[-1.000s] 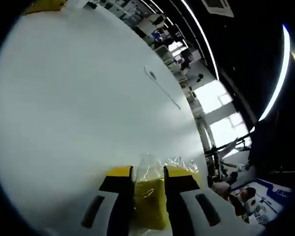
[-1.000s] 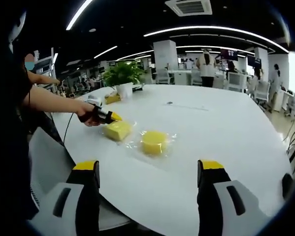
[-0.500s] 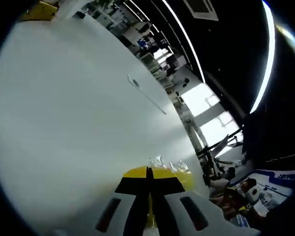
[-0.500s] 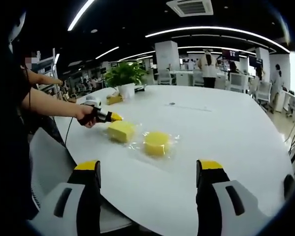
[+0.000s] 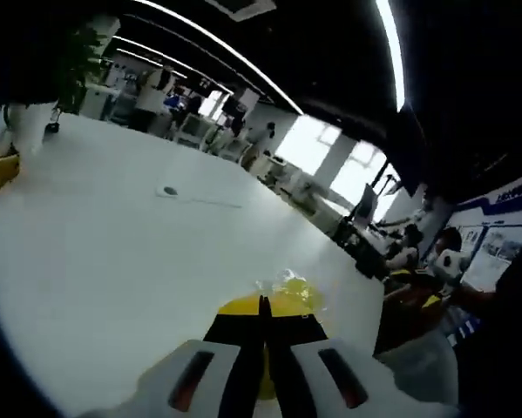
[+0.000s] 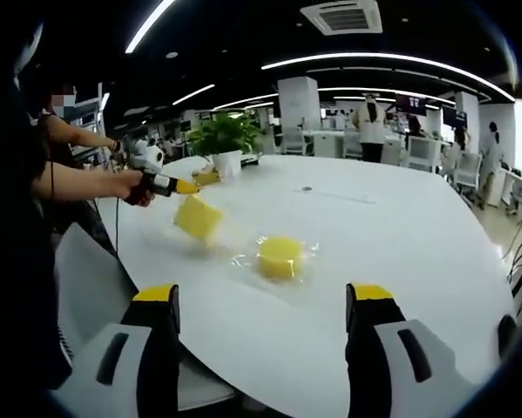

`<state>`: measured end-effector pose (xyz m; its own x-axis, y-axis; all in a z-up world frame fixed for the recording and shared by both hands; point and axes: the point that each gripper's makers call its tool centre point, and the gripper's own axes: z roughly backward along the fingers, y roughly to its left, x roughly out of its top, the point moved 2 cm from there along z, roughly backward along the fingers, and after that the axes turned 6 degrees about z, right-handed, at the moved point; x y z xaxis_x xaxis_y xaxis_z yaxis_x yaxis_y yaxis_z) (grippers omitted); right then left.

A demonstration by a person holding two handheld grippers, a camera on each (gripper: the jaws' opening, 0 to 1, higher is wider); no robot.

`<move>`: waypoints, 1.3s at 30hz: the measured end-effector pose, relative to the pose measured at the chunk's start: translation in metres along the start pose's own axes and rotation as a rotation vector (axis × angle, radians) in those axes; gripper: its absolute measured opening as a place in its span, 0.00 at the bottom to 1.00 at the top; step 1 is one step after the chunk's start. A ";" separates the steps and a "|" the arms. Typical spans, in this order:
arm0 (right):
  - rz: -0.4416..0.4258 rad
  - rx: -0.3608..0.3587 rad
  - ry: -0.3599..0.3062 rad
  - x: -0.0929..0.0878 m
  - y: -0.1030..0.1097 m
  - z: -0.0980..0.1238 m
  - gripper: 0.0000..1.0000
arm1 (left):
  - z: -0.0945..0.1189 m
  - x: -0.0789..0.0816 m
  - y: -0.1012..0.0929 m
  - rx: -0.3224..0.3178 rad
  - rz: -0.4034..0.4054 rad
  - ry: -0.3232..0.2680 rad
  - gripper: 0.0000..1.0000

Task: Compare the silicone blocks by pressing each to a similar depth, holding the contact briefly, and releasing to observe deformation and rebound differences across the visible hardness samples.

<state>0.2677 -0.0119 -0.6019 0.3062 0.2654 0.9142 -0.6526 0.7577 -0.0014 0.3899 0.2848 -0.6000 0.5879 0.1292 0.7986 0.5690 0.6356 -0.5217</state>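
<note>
L claw pinched shut on square block, tilted, lifted off table. R claw wide open, holding nothing. Round block lies on table ahead of R claw.

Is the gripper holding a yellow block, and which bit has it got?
Yes. The left gripper is shut on the bagged yellow block, pinching its upper edge so it tilts off the table. The right gripper holds nothing.

Left gripper view: camera low over the white table, looking along it toward windows and desks, rolled slightly. Right gripper view: set back at the near table edge, higher, facing across the whole top toward the plant and office. Shared: the tabletop, the round yellow block.
</note>
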 end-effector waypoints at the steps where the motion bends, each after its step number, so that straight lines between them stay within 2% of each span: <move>1: 0.005 0.002 0.004 -0.001 0.001 0.000 0.71 | 0.003 0.001 -0.006 0.001 -0.041 0.007 0.00; 3: 0.029 0.000 0.013 -0.001 0.003 0.002 0.69 | 0.010 0.008 -0.015 0.027 -0.144 0.006 0.00; 4: 0.041 0.002 0.006 0.001 0.005 0.003 0.69 | 0.012 0.011 -0.018 0.032 -0.152 -0.002 0.00; 5: 0.045 0.006 0.001 0.003 0.006 0.004 0.70 | 0.016 0.019 -0.028 0.006 -0.169 -0.022 0.00; 7: 0.047 0.013 -0.007 0.005 0.008 0.005 0.70 | 0.022 0.030 -0.035 0.006 -0.221 -0.049 0.00; 11: 0.066 0.016 -0.028 0.011 0.013 0.010 0.70 | 0.035 0.046 -0.056 -0.013 -0.264 -0.059 0.00; 14: 0.072 0.042 -0.056 0.019 0.021 0.012 0.71 | 0.045 0.056 -0.084 -0.077 -0.343 -0.061 0.00; 16: 0.093 0.056 -0.061 0.024 0.025 0.012 0.71 | 0.050 0.059 -0.098 -0.099 -0.400 -0.048 0.00; 21: 0.115 0.090 -0.052 0.031 0.031 0.010 0.71 | 0.054 0.063 -0.127 -0.169 -0.433 -0.057 0.00; 28: 0.173 0.149 -0.056 0.050 0.036 -0.001 0.68 | 0.048 0.067 -0.154 -0.243 -0.484 -0.056 0.00; 30: 0.175 0.169 -0.067 0.057 0.038 -0.005 0.68 | 0.045 0.065 -0.161 -0.264 -0.529 -0.040 0.00; 32: 0.173 0.189 -0.080 0.065 0.040 -0.010 0.69 | 0.043 0.061 -0.167 -0.277 -0.553 0.003 0.00; 35: 0.186 0.224 -0.089 0.076 0.045 -0.017 0.69 | 0.042 0.059 -0.176 -0.303 -0.648 0.039 0.00; 39: 0.200 0.264 -0.103 0.088 0.050 -0.025 0.69 | 0.039 0.061 -0.191 -0.360 -0.648 0.046 0.00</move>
<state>0.2791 0.0640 -0.5315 0.0914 0.3208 0.9427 -0.8535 0.5129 -0.0918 0.2942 0.2011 -0.4399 0.0894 -0.2241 0.9704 0.9587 0.2833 -0.0229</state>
